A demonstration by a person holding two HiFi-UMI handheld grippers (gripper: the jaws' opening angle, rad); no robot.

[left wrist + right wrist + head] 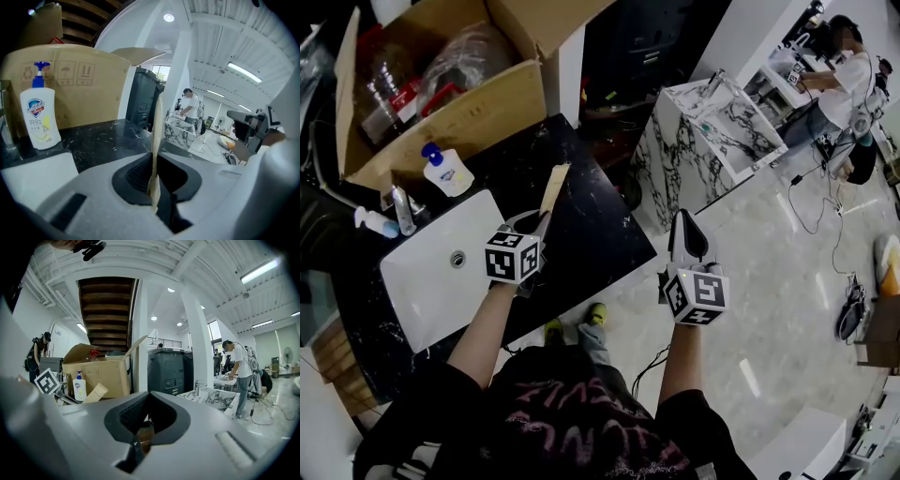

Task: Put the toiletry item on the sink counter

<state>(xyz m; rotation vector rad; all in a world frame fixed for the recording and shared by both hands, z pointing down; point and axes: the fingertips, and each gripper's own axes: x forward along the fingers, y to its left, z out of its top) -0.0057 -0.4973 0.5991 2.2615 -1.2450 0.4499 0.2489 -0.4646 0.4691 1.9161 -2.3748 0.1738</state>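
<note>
A flat tan toiletry box [554, 187] stands tilted above the black marble sink counter [595, 239], its lower end clamped in my left gripper [542, 223]. In the left gripper view the tan box [156, 136] shows edge-on between the jaws of the left gripper [154, 176]. A white basin [427, 281] lies to the gripper's left. My right gripper [684, 220] hangs shut and empty over the floor, to the right of the counter. The right gripper [139, 427] looks towards the tan box [95, 393].
A white soap pump bottle [447, 172] and a faucet [401, 210] stand behind the basin. An open cardboard box [459, 112] sits at the back of the counter. A white marble stand [712, 122], a person [844, 80] and floor cables [825, 202] are to the right.
</note>
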